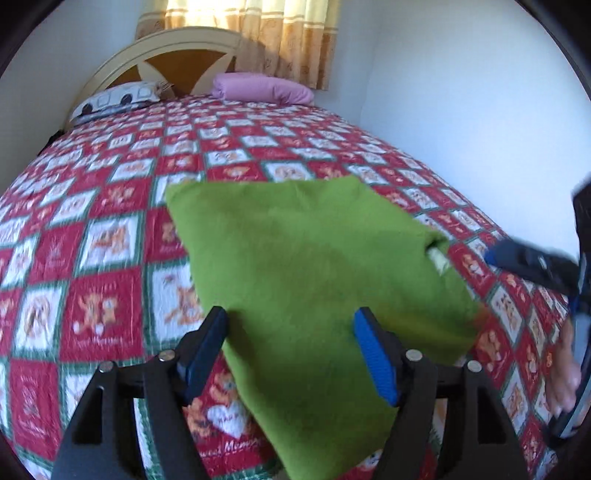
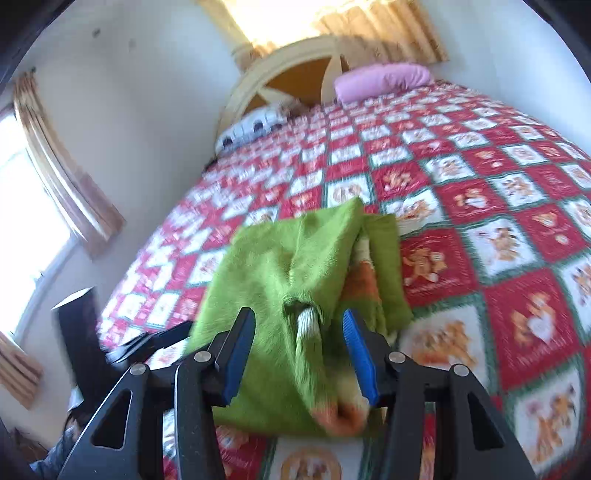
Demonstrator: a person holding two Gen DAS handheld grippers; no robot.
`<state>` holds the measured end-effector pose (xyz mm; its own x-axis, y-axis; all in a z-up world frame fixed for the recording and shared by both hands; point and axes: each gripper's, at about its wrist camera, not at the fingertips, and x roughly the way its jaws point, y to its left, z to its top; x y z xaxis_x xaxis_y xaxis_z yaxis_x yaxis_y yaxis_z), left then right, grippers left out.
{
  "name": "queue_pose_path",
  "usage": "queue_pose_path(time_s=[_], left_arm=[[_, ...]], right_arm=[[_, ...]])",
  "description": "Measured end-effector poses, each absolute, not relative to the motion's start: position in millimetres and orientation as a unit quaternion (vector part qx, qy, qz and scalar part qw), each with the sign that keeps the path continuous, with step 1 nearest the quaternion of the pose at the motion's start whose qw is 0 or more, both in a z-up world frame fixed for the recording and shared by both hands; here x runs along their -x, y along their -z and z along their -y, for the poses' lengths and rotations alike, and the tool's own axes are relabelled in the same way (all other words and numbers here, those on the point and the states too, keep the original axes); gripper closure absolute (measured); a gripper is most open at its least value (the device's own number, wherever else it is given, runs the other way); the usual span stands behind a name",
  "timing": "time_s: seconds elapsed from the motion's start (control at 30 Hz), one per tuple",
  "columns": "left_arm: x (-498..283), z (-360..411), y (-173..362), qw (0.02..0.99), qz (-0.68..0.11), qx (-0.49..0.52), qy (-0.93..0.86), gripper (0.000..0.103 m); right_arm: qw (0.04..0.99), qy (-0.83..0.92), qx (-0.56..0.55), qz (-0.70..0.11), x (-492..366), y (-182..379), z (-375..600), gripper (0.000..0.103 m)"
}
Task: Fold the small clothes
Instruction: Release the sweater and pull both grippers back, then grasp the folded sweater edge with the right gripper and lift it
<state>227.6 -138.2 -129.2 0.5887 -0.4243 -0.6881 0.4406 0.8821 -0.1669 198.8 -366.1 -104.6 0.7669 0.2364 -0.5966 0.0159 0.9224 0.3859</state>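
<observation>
A green cloth (image 1: 314,266) lay folded on the bed (image 1: 110,229), on its red and white quilt. The left gripper (image 1: 291,354) had its blue fingers (image 1: 376,362) wide apart over the near part of the cloth, not pinching it. The right gripper (image 2: 299,354) had its fingers (image 2: 356,354) apart too, with a bunched bit of the cloth between them.

We see a bed (image 1: 110,229) under a red-and-white checked quilt, its arched cream headboard (image 1: 173,48) far against white walls (image 1: 461,92), sunlit striped curtains (image 1: 291,33) behind, and a pink pillow (image 1: 262,88).
</observation>
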Motion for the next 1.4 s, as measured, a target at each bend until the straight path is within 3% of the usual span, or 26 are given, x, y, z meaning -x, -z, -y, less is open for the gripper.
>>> queue_pose_path(time_s=[0.03,0.07,0.3,0.47,0.5,0.63,0.83,0.97,1.07,1.13,1.2,1.4], left_arm=[[-228,138,132,0.891,-0.384,-0.009,0.241,0.026],[-227,137,135,0.891,-0.385,-0.006,0.241,0.025],[-219,131,152,0.877,-0.400,0.021,0.266,0.017],[-220,130,167,0.864,-0.418,0.037,0.277,0.013],[-222,130,167,0.863,-0.420,0.040,0.276,0.011],[-222,125,170,0.860,-0.423,0.059,0.280,0.011],[-217,127,171,0.862,-0.419,0.053,0.281,0.009],[-214,128,169,0.867,-0.410,0.049,0.279,0.008],[-205,109,153,0.889,-0.357,0.087,0.273,0.008],[-203,97,144,0.899,-0.332,0.114,0.261,0.002],[-212,98,142,0.900,-0.338,0.109,0.253,0.001],[-239,115,167,0.876,-0.409,0.081,0.244,0.000]], right_arm=[[0.913,-0.060,-0.186,-0.357,-212,115,364,0.085],[0.907,-0.061,-0.185,-0.373,-218,123,363,0.092],[0.907,-0.001,-0.182,-0.380,-192,163,384,0.094],[0.903,-0.004,-0.188,-0.386,-207,157,387,0.093],[0.903,-0.004,-0.189,-0.385,-211,155,385,0.090],[0.918,0.031,-0.164,-0.360,-204,131,379,0.065],[0.952,-0.015,-0.077,-0.297,-211,89,330,0.065],[0.929,-0.063,-0.074,-0.356,-247,110,317,0.065],[0.911,-0.018,-0.091,-0.403,-261,141,341,0.068],[0.905,-0.034,-0.119,-0.407,-262,155,360,0.078],[0.910,-0.043,-0.125,-0.392,-256,159,369,0.086],[0.919,-0.044,-0.073,-0.386,-251,161,357,0.086]])
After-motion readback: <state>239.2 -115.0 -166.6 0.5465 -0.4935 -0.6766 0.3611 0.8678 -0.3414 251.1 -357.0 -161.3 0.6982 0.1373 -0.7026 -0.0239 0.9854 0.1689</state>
